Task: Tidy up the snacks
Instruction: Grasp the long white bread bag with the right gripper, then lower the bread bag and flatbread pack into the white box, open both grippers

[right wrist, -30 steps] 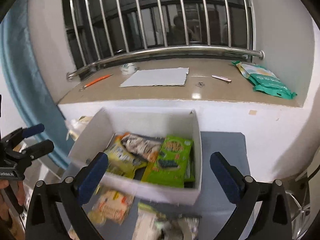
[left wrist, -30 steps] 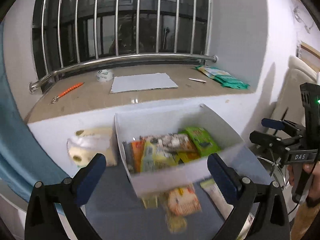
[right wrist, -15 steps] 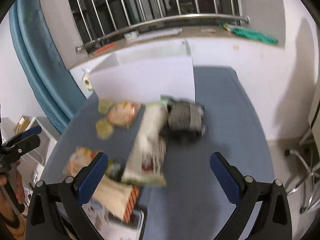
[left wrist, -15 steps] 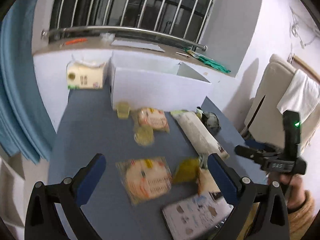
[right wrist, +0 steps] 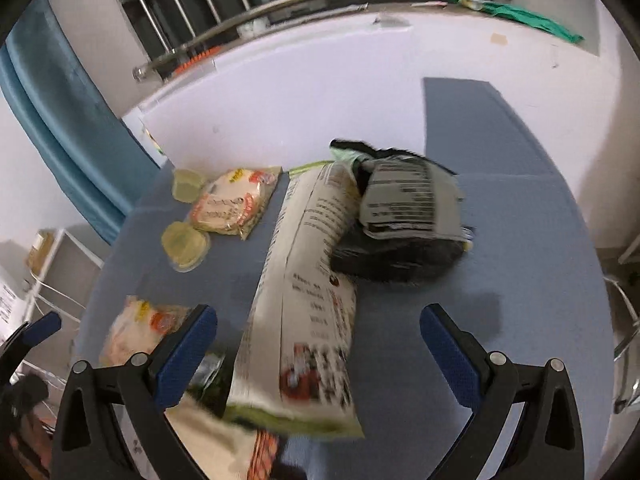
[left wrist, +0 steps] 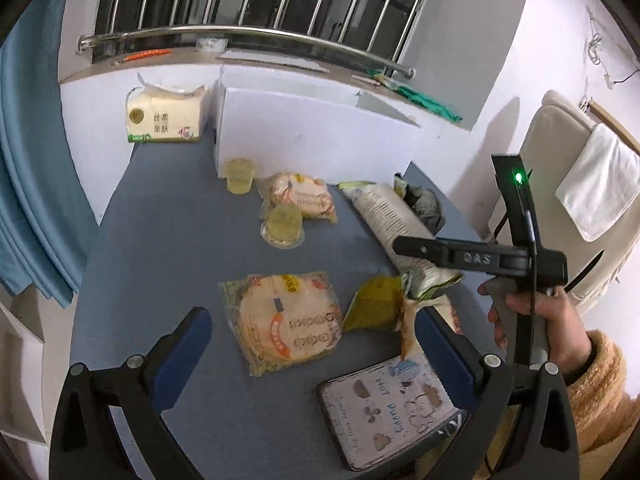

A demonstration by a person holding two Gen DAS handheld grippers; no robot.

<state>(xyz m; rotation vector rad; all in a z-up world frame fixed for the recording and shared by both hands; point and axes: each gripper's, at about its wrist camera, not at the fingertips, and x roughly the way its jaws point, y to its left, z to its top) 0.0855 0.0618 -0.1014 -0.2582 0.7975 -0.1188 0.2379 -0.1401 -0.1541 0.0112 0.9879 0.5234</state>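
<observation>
Both wrist views look steeply down, close, sharing the snack-strewn blue table (left wrist: 168,240).

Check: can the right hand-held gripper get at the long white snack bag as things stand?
Probably yes. The right hand-held gripper stands open, nothing pinched, with the long white snack bag lying between its fingers. The dark packet only overlaps the bag's far end.

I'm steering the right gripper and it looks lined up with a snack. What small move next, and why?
Probably lower the right gripper a little onto the long white snack bag and close. Its jaws, just narrowed slightly, are open astride the bag without pressing it, and the bag lies loose on the blue table.
</observation>
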